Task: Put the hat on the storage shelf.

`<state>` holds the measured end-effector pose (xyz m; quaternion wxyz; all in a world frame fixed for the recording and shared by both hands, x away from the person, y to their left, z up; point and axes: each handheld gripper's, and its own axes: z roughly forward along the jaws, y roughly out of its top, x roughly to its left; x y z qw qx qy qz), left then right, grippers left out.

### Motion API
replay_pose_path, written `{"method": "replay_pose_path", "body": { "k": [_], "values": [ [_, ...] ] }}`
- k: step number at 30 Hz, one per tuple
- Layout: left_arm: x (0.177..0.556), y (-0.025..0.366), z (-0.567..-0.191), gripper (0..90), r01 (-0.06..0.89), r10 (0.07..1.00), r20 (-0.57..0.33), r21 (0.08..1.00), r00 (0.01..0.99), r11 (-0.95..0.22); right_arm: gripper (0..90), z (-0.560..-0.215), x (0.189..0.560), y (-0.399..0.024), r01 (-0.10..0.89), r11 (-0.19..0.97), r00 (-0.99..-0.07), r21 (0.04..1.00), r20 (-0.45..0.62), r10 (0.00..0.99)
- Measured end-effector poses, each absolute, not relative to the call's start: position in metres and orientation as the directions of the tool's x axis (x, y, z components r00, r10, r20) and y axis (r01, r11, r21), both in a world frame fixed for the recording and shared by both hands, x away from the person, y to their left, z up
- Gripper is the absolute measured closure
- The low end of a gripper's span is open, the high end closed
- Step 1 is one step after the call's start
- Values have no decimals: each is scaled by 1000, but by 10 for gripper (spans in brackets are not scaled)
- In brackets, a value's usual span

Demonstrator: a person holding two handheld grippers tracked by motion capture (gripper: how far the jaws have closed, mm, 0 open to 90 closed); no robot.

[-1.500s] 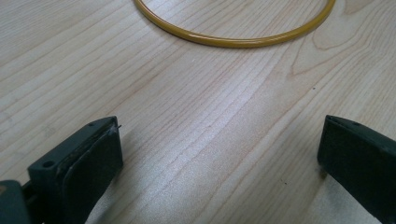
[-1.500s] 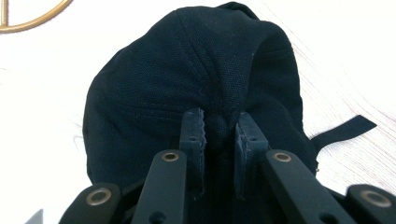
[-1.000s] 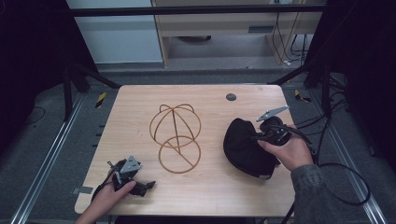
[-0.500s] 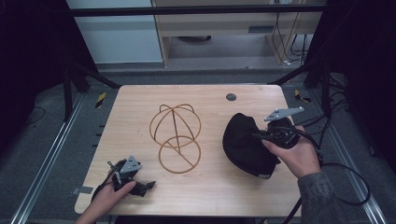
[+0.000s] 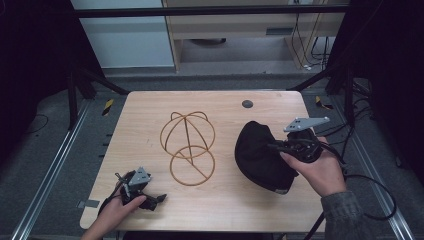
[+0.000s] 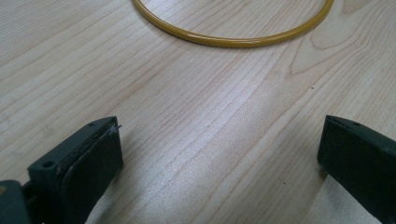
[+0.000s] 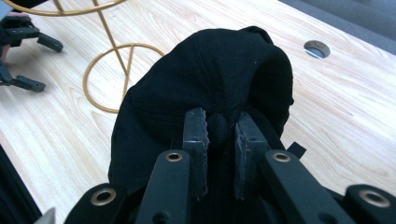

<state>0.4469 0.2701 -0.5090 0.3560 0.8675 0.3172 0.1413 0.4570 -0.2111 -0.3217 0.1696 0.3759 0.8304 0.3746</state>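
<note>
While the right gripper [image 5: 278, 148] at four o'clock pinches the black cap [image 5: 260, 156], its hand is palm-up; the left gripper [image 5: 159, 198], at seven o'clock, rests low; left gripper view: jaws spread over bare table [image 6: 210, 116]; right gripper view: jaws clamp cap cloth.

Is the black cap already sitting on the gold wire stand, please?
No, the black cap lies on the table beside the gold wire stand, pinched by the right tongs.

Wooden table [image 5: 150, 107] bears wire stand [image 5: 188, 147] (cap [image 5: 257, 155] too).

High view overlooks table [image 5: 220, 205]; gripper views sit close, sharing its wire stand [image 5: 188, 146]
</note>
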Motion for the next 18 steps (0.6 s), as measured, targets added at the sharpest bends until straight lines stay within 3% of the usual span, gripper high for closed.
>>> {"method": "replay_pose_path", "body": {
  "k": [18],
  "values": [
    [447,270,-509,0,450,652,19,708,758,-544,781,-299,447,-192,446,417,-694,792,11,720]
  ]
}}
